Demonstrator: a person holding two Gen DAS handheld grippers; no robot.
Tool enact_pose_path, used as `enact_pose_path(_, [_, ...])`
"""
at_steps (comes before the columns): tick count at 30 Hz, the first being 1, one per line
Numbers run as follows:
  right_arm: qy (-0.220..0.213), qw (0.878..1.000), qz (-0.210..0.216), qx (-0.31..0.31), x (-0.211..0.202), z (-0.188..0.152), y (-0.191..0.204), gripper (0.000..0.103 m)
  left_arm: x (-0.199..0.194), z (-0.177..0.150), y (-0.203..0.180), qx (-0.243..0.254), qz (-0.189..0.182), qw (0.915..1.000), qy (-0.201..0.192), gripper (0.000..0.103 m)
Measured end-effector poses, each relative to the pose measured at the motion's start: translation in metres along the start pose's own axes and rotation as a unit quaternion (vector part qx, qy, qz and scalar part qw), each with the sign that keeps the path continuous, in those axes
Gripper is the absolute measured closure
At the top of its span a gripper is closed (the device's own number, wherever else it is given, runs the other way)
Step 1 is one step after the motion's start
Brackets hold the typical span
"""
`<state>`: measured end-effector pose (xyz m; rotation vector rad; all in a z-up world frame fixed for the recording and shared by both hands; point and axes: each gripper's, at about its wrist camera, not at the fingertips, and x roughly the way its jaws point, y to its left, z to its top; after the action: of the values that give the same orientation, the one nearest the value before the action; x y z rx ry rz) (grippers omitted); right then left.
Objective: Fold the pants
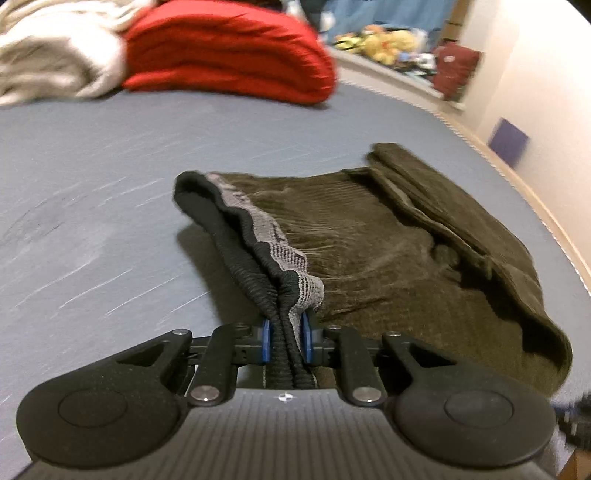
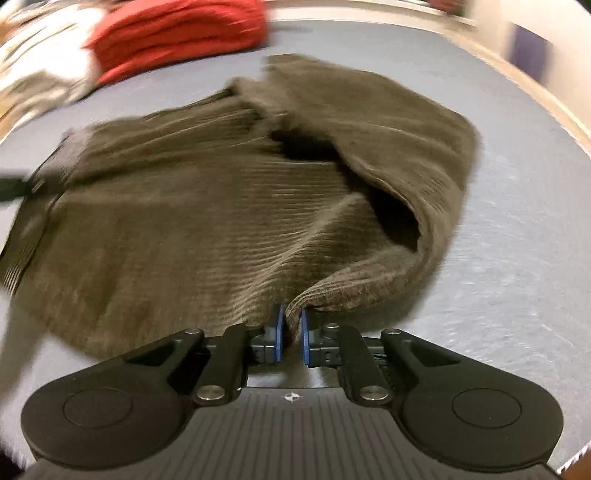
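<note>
Lying across the grey-blue bed (image 1: 92, 184), the olive-brown corduroy pants (image 1: 388, 251) are partly folded, one layer doubled over another along the right side in the left wrist view.

Left gripper (image 1: 285, 338): jaws closed nearly all the way on the black elastic waistband (image 1: 236, 236), the bunched band pinched between the blue pads (image 1: 265, 339). The grey inner lining of the waistband shows just beside the black edge, and the waistband rises off the bed from the jaws toward its far end, casting a shadow beneath.

Right gripper (image 2: 291, 338): jaws closed to a narrow gap on a fold of the corduroy at the near edge of the pants (image 2: 221, 206), cloth puckered up between the blue pads (image 2: 280, 332). In this view a folded-over flap on the right gapes, with a dark opening under it. The waistband sits at the far left edge, blurred.

Beyond the pants, at the far side of the bed: a folded red blanket (image 1: 229, 51) and, just beside it to the left, a rumpled cream blanket (image 1: 55, 55), the two touching. Both also appear in the right wrist view, blurred: red blanket (image 2: 177, 33).

Far right in the left wrist view: a pale wall (image 1: 546, 92), and a cluttered ledge with yellow soft toys (image 1: 384, 42), too blurred to detail
</note>
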<state>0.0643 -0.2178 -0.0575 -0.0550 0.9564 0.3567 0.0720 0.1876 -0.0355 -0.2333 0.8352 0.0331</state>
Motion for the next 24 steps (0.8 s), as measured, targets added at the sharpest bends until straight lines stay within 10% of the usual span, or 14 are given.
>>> enact_pose_path(6, [0.054, 0.985, 0.124, -0.105, -0.016, -0.037, 0.062, 0.103, -0.026, -0.02, 0.04, 0.01, 0.035, 0.9975, 0.06, 0.091])
enact_pose_path(9, [0.059, 0.982, 0.108, -0.145, -0.013, -0.05, 0.081, 0.103, -0.034, -0.026, 0.042, 0.047, 0.115, 0.9909, 0.051, 0.099])
enact_pose_path(15, [-0.009, 0.988, 0.074, -0.134, -0.04, -0.025, 0.076, 0.1, -0.083, -0.013, 0.027, -0.004, 0.075, 0.9971, -0.014, 0.072])
enact_pose_path(18, [-0.051, 0.991, 0.049, -0.11, -0.059, 0.002, 0.06, 0.082, -0.1, -0.003, -0.003, 0.0, 0.039, 0.9989, -0.025, 0.065])
enact_pose_path(20, [-0.084, 0.992, 0.03, -0.091, -0.071, 0.021, 0.047, 0.047, -0.108, -0.001, -0.027, 0.021, 0.021, 0.9985, -0.045, 0.052])
enact_pose_path(24, [-0.129, 0.99, -0.01, -0.063, -0.07, 0.046, 0.017, 0.036, -0.095, -0.019, -0.061, 0.061, 0.0, 0.9956, -0.071, 0.045])
